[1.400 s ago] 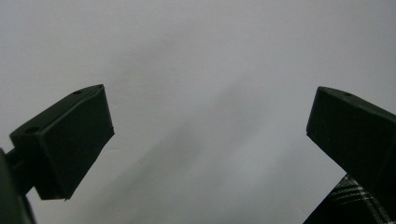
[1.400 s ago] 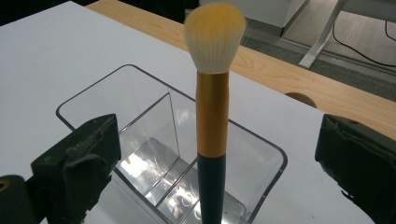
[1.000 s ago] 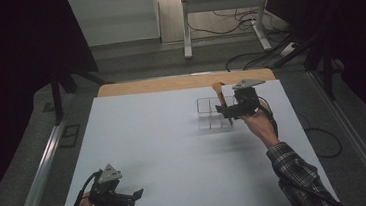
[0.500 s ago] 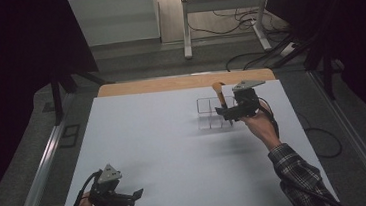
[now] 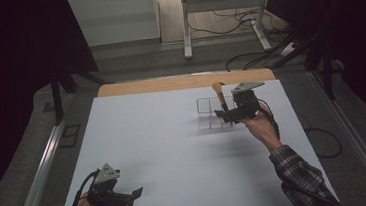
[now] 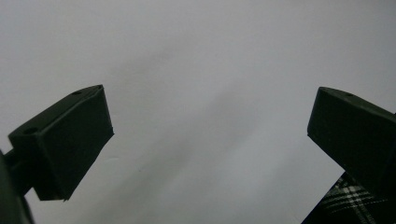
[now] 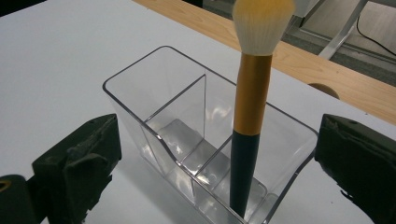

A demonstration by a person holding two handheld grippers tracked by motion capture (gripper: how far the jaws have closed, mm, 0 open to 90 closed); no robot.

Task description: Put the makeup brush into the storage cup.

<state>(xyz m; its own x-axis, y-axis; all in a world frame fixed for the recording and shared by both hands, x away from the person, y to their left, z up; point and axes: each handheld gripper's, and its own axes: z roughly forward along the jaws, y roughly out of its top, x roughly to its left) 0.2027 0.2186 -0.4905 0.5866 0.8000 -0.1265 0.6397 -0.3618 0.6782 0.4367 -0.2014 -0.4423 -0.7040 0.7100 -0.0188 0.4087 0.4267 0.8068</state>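
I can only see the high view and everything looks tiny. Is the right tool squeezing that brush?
Observer: No. In the right gripper view the right tool is open. Its jaws stand wide on either side of the brush and do not touch it.
Operator: Then what keeps it standing?
Observer: Its dark handle end sits down inside one compartment of a clear organizer, with the fluffy bristles on top.
Operator: And the left tool?
Observer: The left tool is open too, with nothing between its jaws, just the white table beyond them.
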